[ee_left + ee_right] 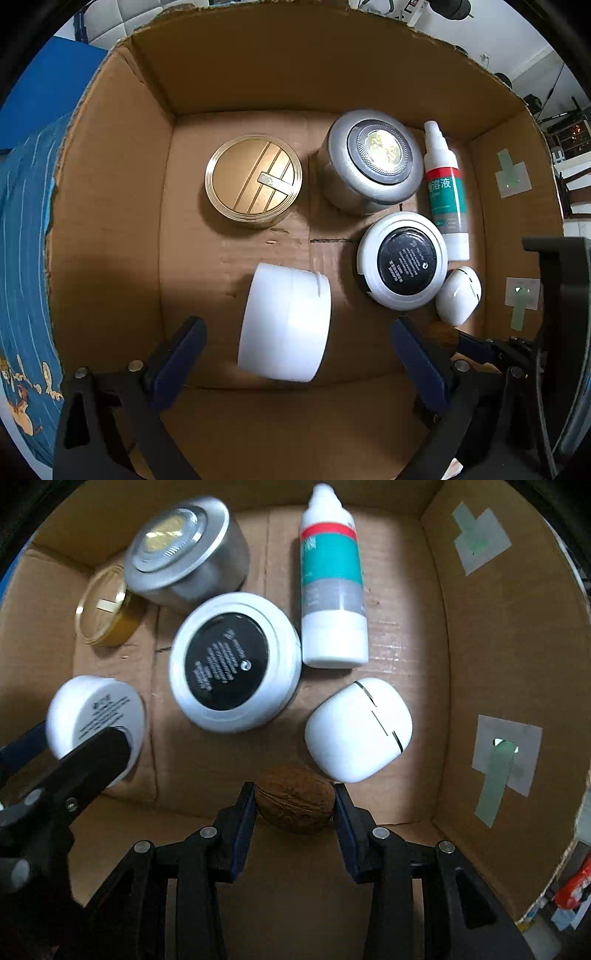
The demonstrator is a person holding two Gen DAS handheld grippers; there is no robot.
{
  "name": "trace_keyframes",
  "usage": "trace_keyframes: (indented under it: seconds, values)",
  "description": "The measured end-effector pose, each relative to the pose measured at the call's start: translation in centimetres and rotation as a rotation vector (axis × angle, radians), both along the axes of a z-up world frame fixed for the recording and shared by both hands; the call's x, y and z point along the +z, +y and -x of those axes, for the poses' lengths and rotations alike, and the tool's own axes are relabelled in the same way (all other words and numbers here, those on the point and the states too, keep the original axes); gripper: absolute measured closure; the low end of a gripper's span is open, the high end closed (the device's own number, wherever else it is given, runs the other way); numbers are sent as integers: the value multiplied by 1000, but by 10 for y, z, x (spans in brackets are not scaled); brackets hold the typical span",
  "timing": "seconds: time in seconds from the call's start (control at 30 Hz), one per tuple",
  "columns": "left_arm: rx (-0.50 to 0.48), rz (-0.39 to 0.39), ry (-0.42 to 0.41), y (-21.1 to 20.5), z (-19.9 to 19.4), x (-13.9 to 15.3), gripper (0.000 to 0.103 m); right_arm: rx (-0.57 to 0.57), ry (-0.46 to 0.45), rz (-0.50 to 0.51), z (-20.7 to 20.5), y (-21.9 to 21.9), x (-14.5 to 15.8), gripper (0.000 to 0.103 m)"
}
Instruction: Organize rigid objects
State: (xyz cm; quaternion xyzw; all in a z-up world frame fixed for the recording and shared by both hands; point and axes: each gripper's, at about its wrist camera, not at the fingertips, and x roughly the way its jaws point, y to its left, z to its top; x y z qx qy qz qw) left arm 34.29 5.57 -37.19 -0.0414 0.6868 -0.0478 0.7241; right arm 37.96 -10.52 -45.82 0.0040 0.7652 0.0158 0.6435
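Cardboard forms the box point(110, 192) into which the rigid things are being gathered, and most of the job appears done. Five items are already laid on its floor: a gold tin point(253, 180) near the middle, a silver tin point(373, 160) beside it, a spray bottle point(445, 192) lying flat along the right side, a white jar with a black label point(402, 260) just in front of the silver tin, and a small white case point(458, 294) near the right wall.

Two items are not yet settled. A plain white jar point(286, 325) is seen tilted between the fingers of the left claw point(295, 354); the fingers are spread wide and daylight shows on both sides of the jar, so it is judged to be released or not gripped. It cannot be told whether the jar rests on the floor of the box.

A walnut point(294, 803) is held tight in the right claw point(294, 808), whose fingers are closed against both its sides, low over the near edge of the box floor, just in front of the white case.

What is left, as judged, is setting the walnut down and leaving the white jar in place.
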Motion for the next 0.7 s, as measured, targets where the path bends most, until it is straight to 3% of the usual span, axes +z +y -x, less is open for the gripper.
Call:
trace_keyframes:
  seconds: [0.17,0.33,0.4,0.53,0.6,0.7]
  values:
    - [2,4,12,0,-1,-7,1,-8,9,16,-3,1,-6,58]
    - [1,3,7,2,-2,-6,1,-26,3,-1,-3,-1,-4,34]
    - [-2,-1,4,4,-2,-3,1,-24,-12,8,-4,-2,0,32]
    - [0,-5,-13,3,1,9,1,-17,-36,11,-5,0,16,31]
    - [2,-4,-28,2,3,19,1,-16,-60,12,-6,1,32,23]
    - [5,-4,-63,2,9,41,1,-16,-101,-1,-4,-2,57,19]
